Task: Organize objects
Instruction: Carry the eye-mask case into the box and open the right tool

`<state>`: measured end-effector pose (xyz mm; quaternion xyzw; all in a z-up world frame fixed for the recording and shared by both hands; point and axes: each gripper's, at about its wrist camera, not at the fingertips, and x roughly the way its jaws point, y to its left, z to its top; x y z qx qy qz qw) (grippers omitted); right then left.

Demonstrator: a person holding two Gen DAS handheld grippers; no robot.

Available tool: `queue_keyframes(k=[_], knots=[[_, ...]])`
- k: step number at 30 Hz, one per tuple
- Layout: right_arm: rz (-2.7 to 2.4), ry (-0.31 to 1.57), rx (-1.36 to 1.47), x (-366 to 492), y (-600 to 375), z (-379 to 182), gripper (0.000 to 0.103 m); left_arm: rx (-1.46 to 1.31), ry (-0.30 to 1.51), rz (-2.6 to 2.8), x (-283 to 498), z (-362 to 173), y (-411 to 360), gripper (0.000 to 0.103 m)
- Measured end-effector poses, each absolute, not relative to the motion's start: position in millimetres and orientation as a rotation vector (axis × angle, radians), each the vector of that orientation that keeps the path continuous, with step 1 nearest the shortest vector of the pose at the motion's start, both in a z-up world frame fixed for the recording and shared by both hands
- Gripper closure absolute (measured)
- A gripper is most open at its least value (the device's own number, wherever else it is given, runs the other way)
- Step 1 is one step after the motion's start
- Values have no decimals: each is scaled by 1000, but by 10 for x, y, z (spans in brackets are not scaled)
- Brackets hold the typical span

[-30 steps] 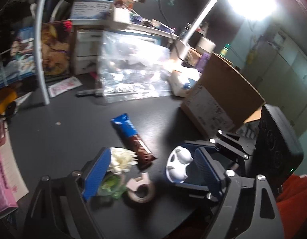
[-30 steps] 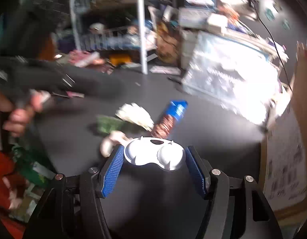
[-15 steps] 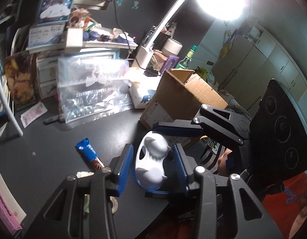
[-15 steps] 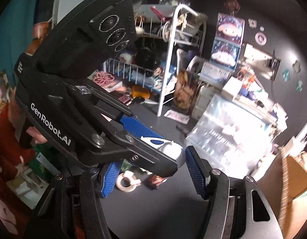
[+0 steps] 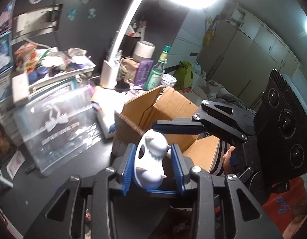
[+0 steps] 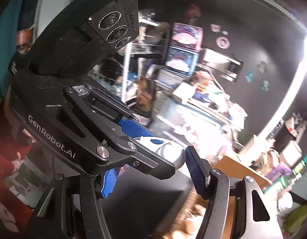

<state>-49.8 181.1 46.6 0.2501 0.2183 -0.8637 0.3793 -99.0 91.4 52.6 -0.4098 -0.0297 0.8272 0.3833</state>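
Note:
A white cat-shaped figurine [image 5: 151, 159] hangs in the air between both grippers. My left gripper [image 5: 152, 149] has its blue pads pressed on the figurine's two sides, and its jaws are still closing. One finger [image 5: 179, 127] of the right gripper lies across the figurine's top. In the right wrist view my right gripper [image 6: 157, 155] is shut on the same figurine [image 6: 169, 151], while the left gripper's black body [image 6: 73, 119] hides its left pad. An open cardboard box [image 5: 173, 107] stands just beyond the figurine.
On the black table [image 5: 73, 159], a clear plastic package [image 5: 59, 119] leans left of the box. Behind the box stand a lit white desk lamp [image 5: 113, 59], a green bottle [image 5: 156, 73] and cluttered shelves. A person's orange sleeve [image 5: 283, 199] is at lower right.
The left gripper closed on the figurine that the right gripper held. Both rose off the table and swung toward the box; the flower, tape roll and snack bar dropped out of view.

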Motion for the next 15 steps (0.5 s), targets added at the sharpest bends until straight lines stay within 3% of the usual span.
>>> queue_keyframes(k=[13, 14, 15], knots=[[-2249, 515, 873, -1035, 2575, 489, 43, -1133, 28, 1986, -1456, 501, 1751, 69], [-2254, 522, 888, -1052, 2596, 470, 43, -1137, 31, 1983, -1462, 499, 1785, 67], [-2255, 537, 912, -1072, 2606, 442, 42, -1140, 31, 1986, -1471, 495, 1805, 57]])
